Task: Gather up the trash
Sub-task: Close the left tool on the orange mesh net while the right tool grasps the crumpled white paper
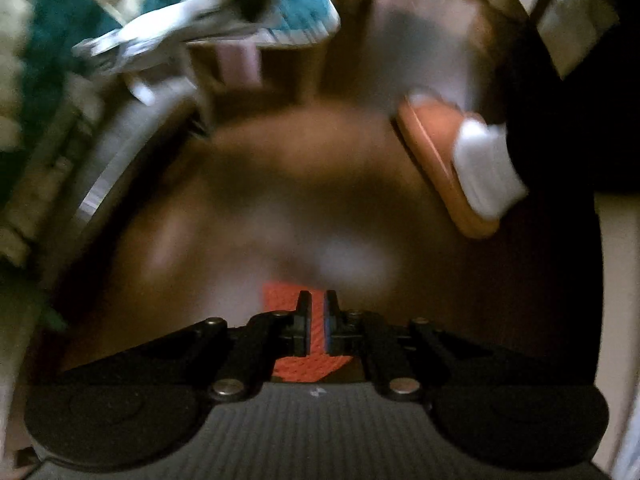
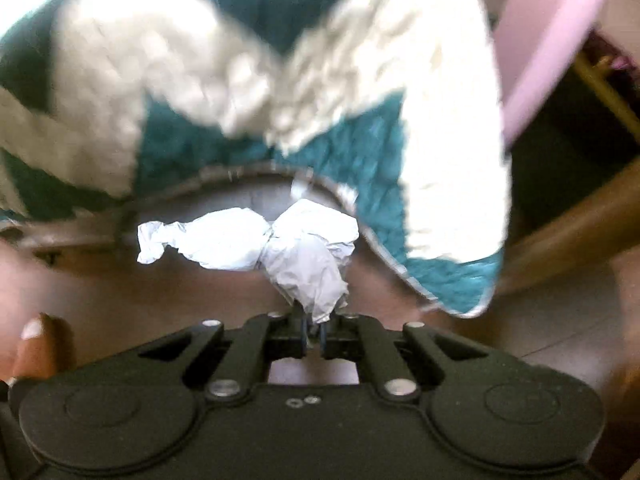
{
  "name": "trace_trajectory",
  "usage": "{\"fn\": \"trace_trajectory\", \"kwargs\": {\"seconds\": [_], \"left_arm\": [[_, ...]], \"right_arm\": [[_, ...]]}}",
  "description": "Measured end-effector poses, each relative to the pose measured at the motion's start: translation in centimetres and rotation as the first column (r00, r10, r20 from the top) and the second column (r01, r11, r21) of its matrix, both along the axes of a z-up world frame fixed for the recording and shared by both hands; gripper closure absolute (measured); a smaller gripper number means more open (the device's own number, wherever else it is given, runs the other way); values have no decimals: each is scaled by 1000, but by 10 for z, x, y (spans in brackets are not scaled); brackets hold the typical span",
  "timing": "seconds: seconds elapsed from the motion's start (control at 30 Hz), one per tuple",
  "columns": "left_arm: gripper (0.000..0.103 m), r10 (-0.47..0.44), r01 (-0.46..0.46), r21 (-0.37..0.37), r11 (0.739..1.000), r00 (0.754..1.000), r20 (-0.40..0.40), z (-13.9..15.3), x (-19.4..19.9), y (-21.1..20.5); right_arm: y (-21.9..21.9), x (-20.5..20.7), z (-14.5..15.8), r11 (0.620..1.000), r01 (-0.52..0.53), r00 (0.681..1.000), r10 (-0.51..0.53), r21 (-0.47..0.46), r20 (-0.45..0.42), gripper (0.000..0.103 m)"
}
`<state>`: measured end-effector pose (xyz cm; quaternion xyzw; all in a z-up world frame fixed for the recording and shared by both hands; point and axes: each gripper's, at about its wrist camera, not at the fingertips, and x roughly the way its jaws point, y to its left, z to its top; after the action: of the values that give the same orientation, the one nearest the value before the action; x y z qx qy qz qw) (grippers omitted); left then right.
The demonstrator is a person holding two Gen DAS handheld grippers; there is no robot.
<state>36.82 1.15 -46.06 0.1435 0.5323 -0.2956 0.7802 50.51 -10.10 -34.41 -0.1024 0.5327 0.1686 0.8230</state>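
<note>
between both sets of fingers: trash already gripped

at the lower centre of the left wrist view, the left gripper (image 1: pixel 319 322) has its jaws drawn almost together on a thin red piece of trash (image 1: pixel 310 362). the piece is flat; it shows in the narrow gap between the jaws and spreads out beneath them toward the bottom edge. what it is cannot be told. the brown floor (image 1: pixel 280 184) above it is blurred. at the right, a foot in a white sock (image 1: pixel 486 168) and an orange slipper (image 1: pixel 432 156) stands well apart from the jaws. at the upper left, a second crumpled white shape (image 1: pixel 168 36) hangs blurred over a teal and cream rug (image 1: pixel 48 20).

at the lower centre of the right wrist view, the right gripper (image 2: pixel 315 330) is closed tight on the lower tip of a crumpled white paper (image 2: pixel 256 246). the paper's long axis runs from the jaws up and out toward the left of the frame, its free end lying clear of the fingers. the rug fills the upper frame behind it. a fingertip (image 2: pixel 34 336) shows at the lower left.

judgement: both grips are made; the coming move depends on the paper's long tail swinging left of the right jaws, so the drop point should allow for it.
</note>
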Motion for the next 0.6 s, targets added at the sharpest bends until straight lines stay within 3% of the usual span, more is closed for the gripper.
{"fn": "trace_trajectory", "kwargs": {"seconds": [0.07,0.2,0.3,0.37,0.47,0.53,0.57,0.6], "left_arm": [[98,34,-34,-5,999,998,44,22,9,7],[98,95,-94,-26,995,994,43,51,10,19],[97,122,-122,-47,991,992,18,43,7,16],[94,109,-109,-7,994,994,2,19,8,5],[77,144,-143,18,989,986,-83,-15,14,6],[56,184,-185,10,983,973,-140,-37,21,11],[33,195,-194,17,981,970,-148,-47,24,11],[23,200,-199,26,980,968,-150,-58,27,12]], "right_arm": [[-7,-12,27,1000,7,999,-7,4,37,99],[-20,-34,59,1000,17,997,-18,19,75,99],[-26,-44,49,999,25,996,-26,20,85,99],[-31,-45,40,999,33,997,-35,31,67,99],[-24,-46,23,999,35,999,-36,32,28,99],[-23,-38,15,999,21,1000,-21,36,-1,99],[-22,-32,10,999,8,1000,-8,32,-10,99],[-23,-29,7,1000,-3,1000,3,28,-15,99]]}}
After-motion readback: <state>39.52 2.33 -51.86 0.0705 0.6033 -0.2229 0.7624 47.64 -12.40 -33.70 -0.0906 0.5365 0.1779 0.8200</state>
